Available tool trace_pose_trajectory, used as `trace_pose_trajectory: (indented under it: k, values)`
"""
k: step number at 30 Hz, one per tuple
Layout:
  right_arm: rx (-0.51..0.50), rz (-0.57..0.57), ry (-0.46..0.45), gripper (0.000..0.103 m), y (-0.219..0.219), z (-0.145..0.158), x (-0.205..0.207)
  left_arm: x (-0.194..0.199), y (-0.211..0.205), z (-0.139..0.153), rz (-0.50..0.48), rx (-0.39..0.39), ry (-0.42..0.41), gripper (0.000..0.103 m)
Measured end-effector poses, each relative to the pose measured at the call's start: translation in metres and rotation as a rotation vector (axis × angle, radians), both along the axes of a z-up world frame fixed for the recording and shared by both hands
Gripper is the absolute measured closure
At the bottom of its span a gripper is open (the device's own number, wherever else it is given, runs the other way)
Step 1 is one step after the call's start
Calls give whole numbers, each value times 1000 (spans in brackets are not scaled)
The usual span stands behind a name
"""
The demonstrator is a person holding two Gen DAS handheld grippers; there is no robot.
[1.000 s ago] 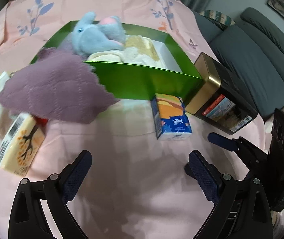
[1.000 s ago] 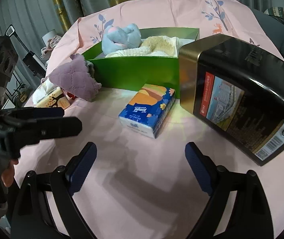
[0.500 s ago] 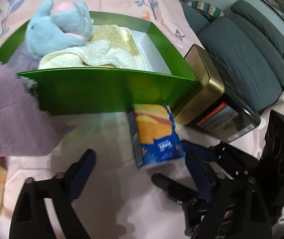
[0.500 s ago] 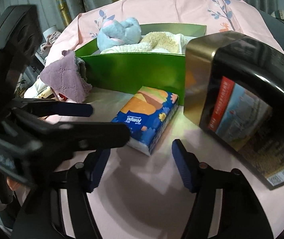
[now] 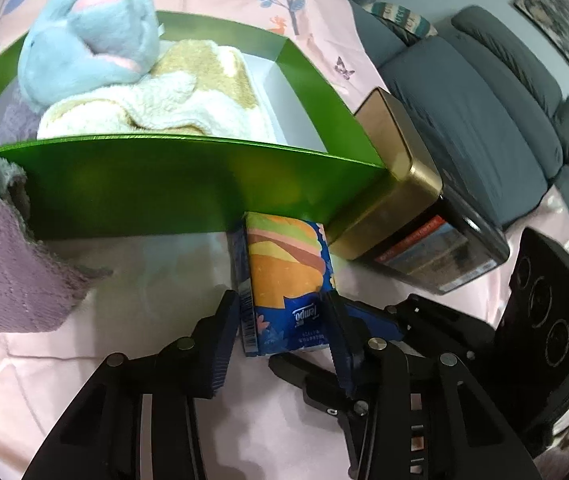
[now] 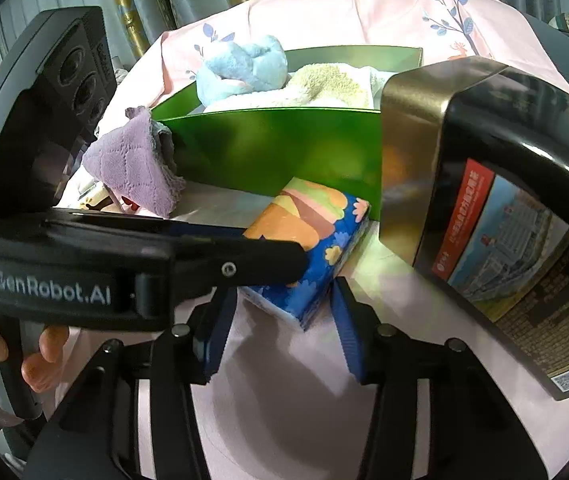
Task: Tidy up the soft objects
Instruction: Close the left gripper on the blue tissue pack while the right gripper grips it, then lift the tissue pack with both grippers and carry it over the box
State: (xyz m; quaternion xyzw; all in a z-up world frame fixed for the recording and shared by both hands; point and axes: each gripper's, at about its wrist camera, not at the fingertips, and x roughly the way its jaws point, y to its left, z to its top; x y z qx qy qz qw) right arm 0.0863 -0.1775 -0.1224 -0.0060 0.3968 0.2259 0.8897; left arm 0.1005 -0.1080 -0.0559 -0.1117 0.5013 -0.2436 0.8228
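A blue and orange tissue pack [image 5: 284,276] lies on the pink cloth against the green box [image 5: 164,188]. My left gripper [image 5: 280,308] straddles the pack's near end with its jaws closing, and both pads touch the pack's long sides. My right gripper [image 6: 282,300] comes in from the right, jaws closing, with the pack's [image 6: 316,232] near corner between its fingers; a thin gap shows at its left pad. The left gripper's [image 6: 268,248] fingers cross over the pack there. In the box lie a blue plush elephant [image 5: 84,44] and a cream towel [image 5: 156,100].
A purple cloth [image 5: 0,264] hangs over the box's left corner. A black and gold tin [image 5: 412,208] lies right of the pack, close to the box. A grey sofa [image 5: 484,120] stands beyond the table's right edge. A hand [image 6: 40,356] holds the left gripper's handle.
The left gripper has moved right and forward onto the tissue pack, and its jaws have narrowed around it. The right gripper's jaws have also narrowed, around the pack's near corner.
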Motion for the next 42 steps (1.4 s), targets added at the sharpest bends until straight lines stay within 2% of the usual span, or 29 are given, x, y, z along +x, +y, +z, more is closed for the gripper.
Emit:
trace_pose_trajectory:
  k: [8,21,35,42]
  values:
    - [-10,44,-28,60,8,7,-18,-22,6,12,-7,29,-31,60]
    - [7,133,-168,59,33,66,-69,-79,23,78,53,59,-208,60]
    - [-25,179,-276,59,50,108,-100,-117,44,121,98,31,-316,60]
    - [-29,201,-307,59,56,117,-103,-121,52,130,117,20,-337,60]
